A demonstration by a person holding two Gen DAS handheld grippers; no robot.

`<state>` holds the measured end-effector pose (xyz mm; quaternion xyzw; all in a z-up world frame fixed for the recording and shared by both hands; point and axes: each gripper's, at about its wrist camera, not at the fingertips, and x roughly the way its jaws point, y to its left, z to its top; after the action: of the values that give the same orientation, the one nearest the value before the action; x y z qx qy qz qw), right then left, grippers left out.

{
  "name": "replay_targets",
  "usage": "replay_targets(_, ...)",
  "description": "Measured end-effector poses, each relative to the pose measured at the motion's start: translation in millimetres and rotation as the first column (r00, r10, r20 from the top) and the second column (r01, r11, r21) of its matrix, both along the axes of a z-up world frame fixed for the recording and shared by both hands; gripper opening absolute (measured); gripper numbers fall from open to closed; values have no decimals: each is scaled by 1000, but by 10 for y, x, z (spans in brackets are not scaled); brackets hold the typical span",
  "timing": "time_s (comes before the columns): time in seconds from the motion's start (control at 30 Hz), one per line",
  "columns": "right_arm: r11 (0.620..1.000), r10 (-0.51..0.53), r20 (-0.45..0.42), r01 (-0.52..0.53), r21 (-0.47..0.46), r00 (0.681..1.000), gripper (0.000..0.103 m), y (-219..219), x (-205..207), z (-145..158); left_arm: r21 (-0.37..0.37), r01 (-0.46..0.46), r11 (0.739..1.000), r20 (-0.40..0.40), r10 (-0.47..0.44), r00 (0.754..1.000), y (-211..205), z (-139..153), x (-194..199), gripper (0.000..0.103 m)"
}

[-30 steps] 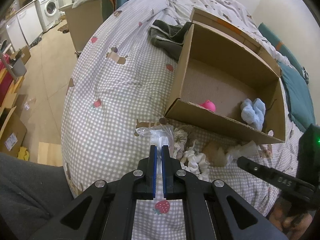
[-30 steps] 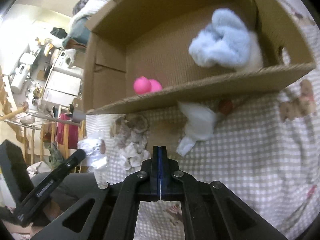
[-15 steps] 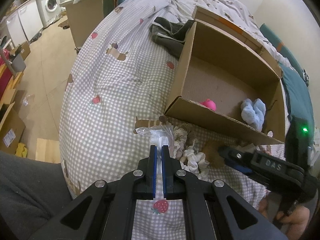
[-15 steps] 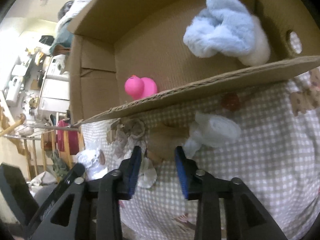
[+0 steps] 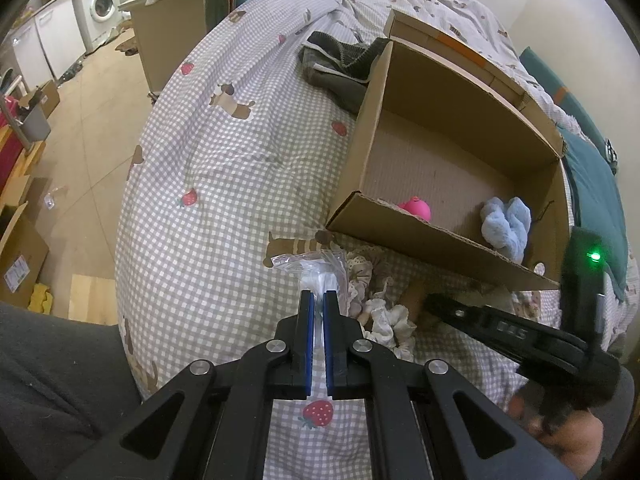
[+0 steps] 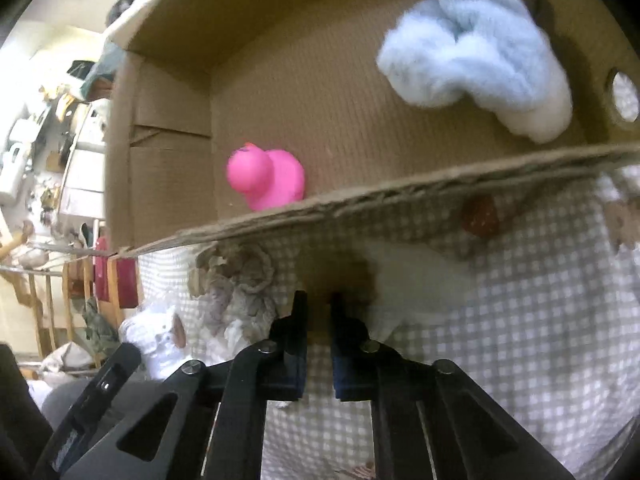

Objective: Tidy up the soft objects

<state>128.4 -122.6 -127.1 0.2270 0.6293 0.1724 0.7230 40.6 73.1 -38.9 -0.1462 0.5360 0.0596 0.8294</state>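
An open cardboard box [image 5: 440, 242] [image 6: 400, 196] lies on the checked bed cover. Inside it are a pink rubber duck [image 5: 416, 209] [image 6: 266, 180] and a fluffy light-blue item [image 5: 506, 228] [image 6: 472, 52]. My left gripper [image 5: 319, 296] [image 6: 124, 358] is shut on a clear plastic bag [image 5: 316, 268] [image 6: 156, 338] holding something white. Frilly scrunchies [image 5: 384, 316] [image 6: 240, 280] lie in front of the box. My right gripper [image 6: 319, 305] [image 5: 432, 303] is closing its jaws tight on a brown soft item [image 6: 340, 272] [image 5: 414, 298], with white fabric [image 6: 416, 280] beside it.
Dark grey-green clothing [image 5: 340, 68] lies behind the box and a teal pillow [image 5: 592, 184] lies to its right. The bed edge drops to the floor on the left, with cardboard boxes [image 5: 16, 256] and a washing machine [image 5: 100, 4]. A grey trouser leg [image 5: 48, 380] is at the lower left.
My right gripper opened, came down and forward over the brown soft item, and closed around it. The left gripper kept still with the bag.
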Motion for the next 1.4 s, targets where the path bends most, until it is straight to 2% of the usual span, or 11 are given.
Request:
replay_targets(0.13, 999, 17, 46, -20, 48, 999, 8, -98, -120, 223, 2, 3, 1000, 15, -3, 1000, -1, 49, -24, 4)
replay_targets(0.2, 996, 23, 63, -29, 83, 998, 8, -162, -197, 350, -29, 7, 1000, 24, -6, 1000, 12, 85, -67, 4)
replay_targets(0.43, 984, 38, 128, -59, 170, 991, 8, -394, -453, 741, -29, 24, 999, 79, -22, 997, -32, 271, -211, 4)
replay_targets(0.67, 969, 35, 253, -94, 227, 967, 8, -585, -543, 1178, 63, 108, 992, 178, -118, 977, -319, 615, -330, 4)
replay_targets(0.77, 962, 14, 284, -90, 258, 959, 8, -683, -481, 1341, 84, 125, 989, 219, -141, 965, -377, 779, -267, 4)
replay_targets(0.9, 963, 9, 329, -96, 251, 944, 8, -747, -338, 1505, 120, 141, 983, 268, -169, 949, -438, 961, -94, 4)
replay_targets(1.13, 980, 26, 385, -100, 173, 922, 8, -826, -19, 1527, 153, 174, 973, 252, -209, 945, -519, 952, 362, 4)
replay_targets(1.23, 988, 39, 399, -95, 123, 916, 8, -810, 117, 1425, 167, 197, 966, 231, -232, 945, -569, 894, 565, 4)
replay_targets(1.4, 993, 27, 385, -70, 98, 922, 8, -835, 260, 1197, 184, 229, 956, 178, -262, 949, -672, 720, 844, 4)
